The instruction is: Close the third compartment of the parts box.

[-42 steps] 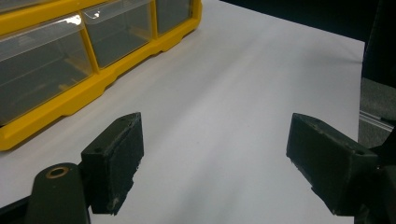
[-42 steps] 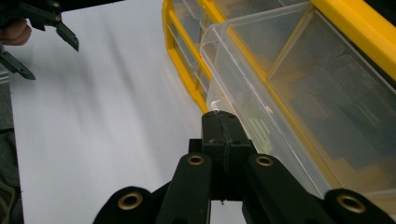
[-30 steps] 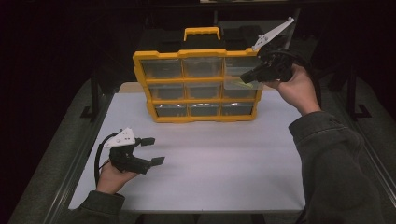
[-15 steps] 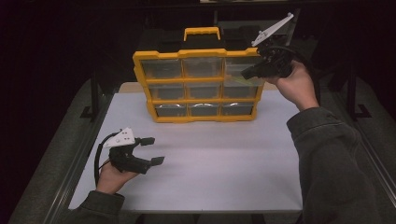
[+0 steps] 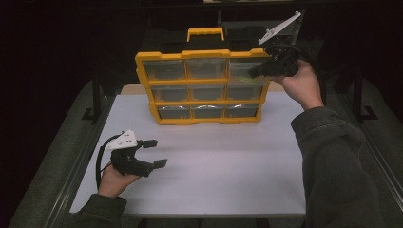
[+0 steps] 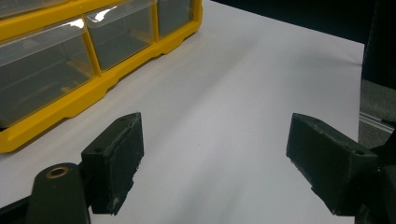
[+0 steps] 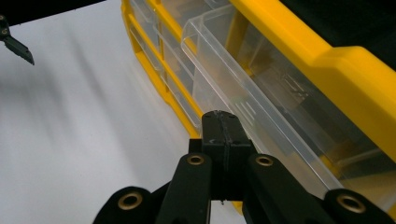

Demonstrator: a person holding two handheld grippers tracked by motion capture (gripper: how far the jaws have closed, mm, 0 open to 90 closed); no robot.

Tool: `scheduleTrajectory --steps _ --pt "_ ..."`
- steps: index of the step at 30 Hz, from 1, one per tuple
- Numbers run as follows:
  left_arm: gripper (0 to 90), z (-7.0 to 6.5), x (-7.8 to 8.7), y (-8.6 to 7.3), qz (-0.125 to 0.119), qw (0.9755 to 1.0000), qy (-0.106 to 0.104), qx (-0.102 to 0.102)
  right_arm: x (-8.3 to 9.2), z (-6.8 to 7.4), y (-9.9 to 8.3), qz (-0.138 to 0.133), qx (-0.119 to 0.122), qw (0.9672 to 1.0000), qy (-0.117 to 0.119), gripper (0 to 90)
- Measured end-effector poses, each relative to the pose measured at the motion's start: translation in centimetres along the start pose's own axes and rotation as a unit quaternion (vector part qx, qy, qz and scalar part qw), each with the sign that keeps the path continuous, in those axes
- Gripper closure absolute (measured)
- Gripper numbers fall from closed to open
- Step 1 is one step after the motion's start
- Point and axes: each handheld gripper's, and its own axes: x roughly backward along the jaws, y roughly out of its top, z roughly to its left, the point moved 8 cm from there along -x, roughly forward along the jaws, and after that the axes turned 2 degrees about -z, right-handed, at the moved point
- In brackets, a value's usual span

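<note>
A yellow organizer [image 5: 204, 101] with clear drawers stands upright at the back of the white table [image 5: 228, 166]. My right gripper [image 5: 254, 72] is at its top right drawer [image 5: 244, 66], held up by the hand. In the right gripper view the jaws are shut [image 7: 220, 128], their tip against the front lip of that clear drawer [image 7: 243, 79], which stands a little out of the frame. I cannot tell whether a thin edge is pinched. My left gripper [image 5: 157, 153] rests low at the table's front left, open with nothing between its pads [image 6: 215, 154]. The organizer's bottom row [image 6: 70, 100] lies beyond it.
The organizer has a yellow carry handle [image 5: 205, 32] on top. Metal rails run along both sides of the table [image 5: 90, 142]. Bare white tabletop spreads between the organizer and the front edge. The surroundings are dark.
The right hand has edged slightly upward at the top right drawer. The left hand and its gripper have kept still.
</note>
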Motion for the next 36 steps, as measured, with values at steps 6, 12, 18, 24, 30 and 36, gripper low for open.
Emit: scheduleTrajectory --steps 6,12,18,24,30,36 --pt "18.8 0.0 0.0 0.0 0.001 1.0 0.0 -0.001 0.1 -0.6 -0.1 0.0 -0.008 0.9999 -0.008 88.9" --pt "18.8 0.0 0.0 0.0 -0.001 1.0 0.0 -0.001 0.0 -0.8 0.1 -0.001 -0.014 0.9998 -0.012 88.9" --pt "18.8 0.0 0.1 0.1 -0.003 1.0 0.0 0.001 0.0 -1.2 0.2 -0.003 -0.017 0.9997 -0.016 88.9" --pt "18.8 -0.1 0.0 0.1 -0.004 1.0 -0.001 -0.001 0.0 -1.3 0.2 -0.001 -0.028 0.9995 -0.014 88.9" --pt "18.8 -0.1 0.0 0.1 -0.005 1.0 -0.002 0.0 -0.1 -1.6 0.4 -0.002 -0.031 0.9994 -0.016 88.9" --pt "18.8 -0.1 0.0 0.1 -0.004 1.0 -0.002 -0.002 -0.2 -1.8 0.4 -0.003 -0.03 0.9994 -0.014 88.9"
